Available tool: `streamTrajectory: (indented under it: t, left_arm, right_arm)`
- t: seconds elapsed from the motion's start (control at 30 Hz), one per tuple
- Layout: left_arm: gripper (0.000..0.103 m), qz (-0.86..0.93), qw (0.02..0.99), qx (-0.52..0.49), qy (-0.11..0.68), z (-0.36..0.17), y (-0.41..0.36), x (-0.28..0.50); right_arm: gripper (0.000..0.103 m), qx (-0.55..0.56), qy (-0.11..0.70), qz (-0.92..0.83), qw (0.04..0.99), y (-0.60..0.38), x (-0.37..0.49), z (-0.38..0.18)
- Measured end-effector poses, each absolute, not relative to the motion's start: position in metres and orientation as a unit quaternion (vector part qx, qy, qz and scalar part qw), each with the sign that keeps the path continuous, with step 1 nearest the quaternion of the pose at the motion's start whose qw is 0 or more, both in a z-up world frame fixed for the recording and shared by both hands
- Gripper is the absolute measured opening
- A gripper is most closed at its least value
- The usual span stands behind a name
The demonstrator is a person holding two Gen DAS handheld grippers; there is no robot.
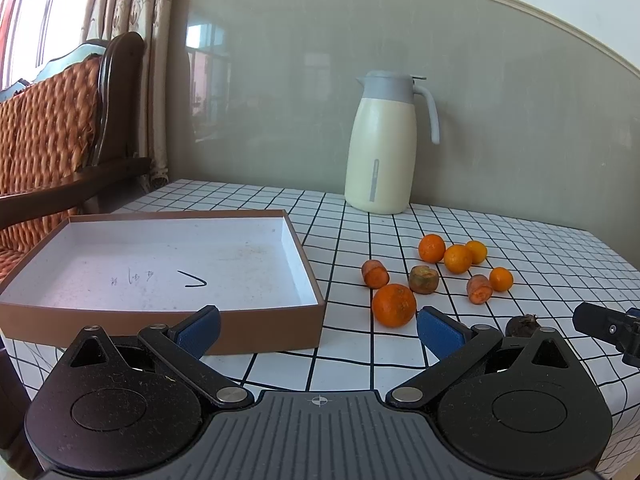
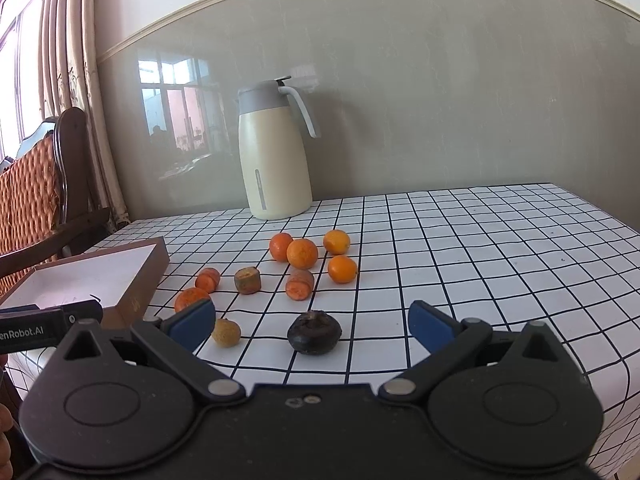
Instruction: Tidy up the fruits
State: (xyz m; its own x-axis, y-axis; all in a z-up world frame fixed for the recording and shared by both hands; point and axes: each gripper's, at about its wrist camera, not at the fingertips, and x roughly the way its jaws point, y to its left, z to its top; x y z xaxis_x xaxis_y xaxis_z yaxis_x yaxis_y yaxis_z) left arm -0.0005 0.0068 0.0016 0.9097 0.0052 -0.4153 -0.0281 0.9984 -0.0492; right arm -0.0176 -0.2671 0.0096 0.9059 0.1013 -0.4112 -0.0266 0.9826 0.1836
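Left gripper (image 1: 318,330) spread wide, nothing held; empty box (image 1: 256,330) just ahead to its left, large orange (image 1: 394,305) just ahead to its right. 
Right gripper (image 2: 312,322) spread wide, empty; dark wrinkled fruit (image 2: 315,332) between its fingertips, small tan fruit (image 2: 226,332) beside its left finger. 
Risk judged: round fruits rolled off by off-centre pinch; carrot pieces (image 2: 300,284) mistaken for fruit; grippers collided near box.

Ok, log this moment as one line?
stage: pre-grasp | left gripper: open, empty | right gripper: open, empty | box: empty | fruit: all on table
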Motion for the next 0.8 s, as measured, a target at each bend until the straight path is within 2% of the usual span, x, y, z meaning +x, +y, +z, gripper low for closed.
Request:
streamTrajectory:
  t: [0.8]
  left_arm:
    - [0.103,0.011,0.977,-0.028,0.209,0.0007,0.0062,-0.0006]
  right_arm:
    - [0.097,0.086,0.215,0.032,0.972,-0.2672,-0.0176,0.0098]
